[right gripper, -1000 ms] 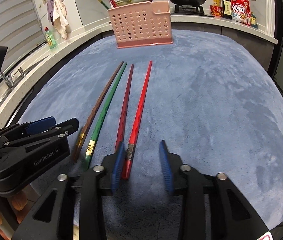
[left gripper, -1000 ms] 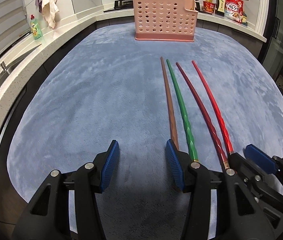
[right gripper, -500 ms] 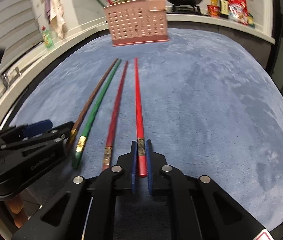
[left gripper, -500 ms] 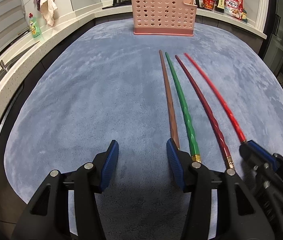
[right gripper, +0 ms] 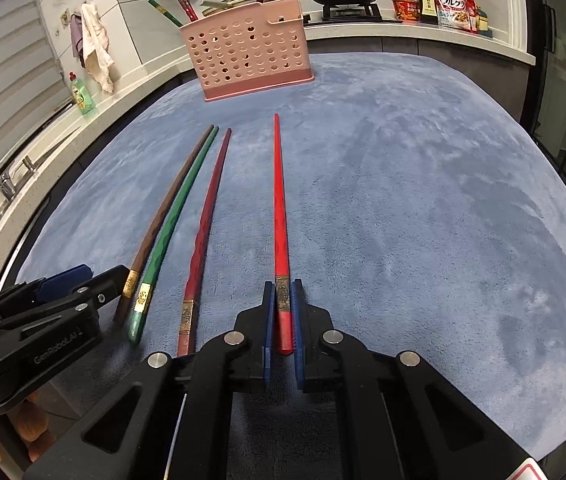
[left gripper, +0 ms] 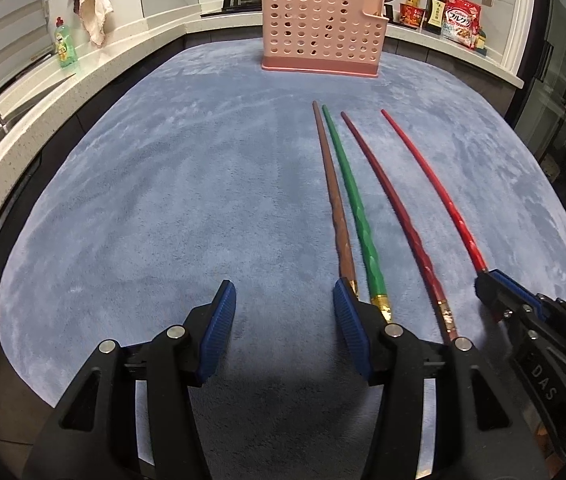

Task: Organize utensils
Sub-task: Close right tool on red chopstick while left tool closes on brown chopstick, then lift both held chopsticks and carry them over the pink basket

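On the blue-matted desk, the right claw pinched the bright red chopstick at its butt end
With so long a lever beyond that end-grip, the tip could sag, swivel and miss the pink holder; the left claw stood half-wide and empty beside the brown chopstick, and could nudge it

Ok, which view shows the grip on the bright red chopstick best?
The right wrist view: the bright red chopstick runs straight up the frame, its banded end clamped between the right gripper jaws. The left wrist view shows the stick from the side, its end hidden behind the gripper.
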Demonstrator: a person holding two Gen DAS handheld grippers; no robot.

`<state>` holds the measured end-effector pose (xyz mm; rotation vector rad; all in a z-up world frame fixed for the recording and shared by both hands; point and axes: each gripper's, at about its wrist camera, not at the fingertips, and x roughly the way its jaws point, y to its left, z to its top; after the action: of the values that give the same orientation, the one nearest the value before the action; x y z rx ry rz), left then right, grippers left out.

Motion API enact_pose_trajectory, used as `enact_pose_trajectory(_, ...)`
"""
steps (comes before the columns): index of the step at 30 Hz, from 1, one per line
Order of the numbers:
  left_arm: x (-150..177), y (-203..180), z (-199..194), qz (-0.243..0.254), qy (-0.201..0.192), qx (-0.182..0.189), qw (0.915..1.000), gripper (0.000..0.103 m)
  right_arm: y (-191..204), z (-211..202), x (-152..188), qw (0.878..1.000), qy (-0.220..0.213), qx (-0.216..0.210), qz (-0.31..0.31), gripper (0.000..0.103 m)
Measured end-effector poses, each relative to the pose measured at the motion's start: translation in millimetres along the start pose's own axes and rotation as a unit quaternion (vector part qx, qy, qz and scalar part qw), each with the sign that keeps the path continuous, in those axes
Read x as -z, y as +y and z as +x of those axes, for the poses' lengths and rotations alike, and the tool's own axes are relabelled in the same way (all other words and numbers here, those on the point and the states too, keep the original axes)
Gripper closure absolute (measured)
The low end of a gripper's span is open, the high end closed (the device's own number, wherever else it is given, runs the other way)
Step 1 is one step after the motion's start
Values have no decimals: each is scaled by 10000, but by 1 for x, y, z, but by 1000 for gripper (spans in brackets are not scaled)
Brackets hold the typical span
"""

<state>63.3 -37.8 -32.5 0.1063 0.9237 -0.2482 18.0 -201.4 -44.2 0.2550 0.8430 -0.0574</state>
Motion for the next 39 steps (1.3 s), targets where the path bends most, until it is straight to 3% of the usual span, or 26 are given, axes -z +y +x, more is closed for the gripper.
enact_pose_trajectory(11,-2,-8,-11,-5,-122,206,9997,50,-1,0,0,10000,2,-20,11,96)
enact_pose_trajectory(24,6,-9,0,124,80,-75,9999,49,0,0,0,10000,-2,-9,3,96)
enact_pose_trajectory(29,6,-9,0,141,72,-99,9998,65,0,0,0,10000,1,-16,4,96)
enact_pose_trajectory(33,2,-7,0,147,123,-80,9998,93,0,0,1,10000,-6,-21,4,96)
enact_pose_trajectory(39,-5,-5,-1,143,167,-62,9997,94,1,-5,-2,10000,-56,-37,-8,96)
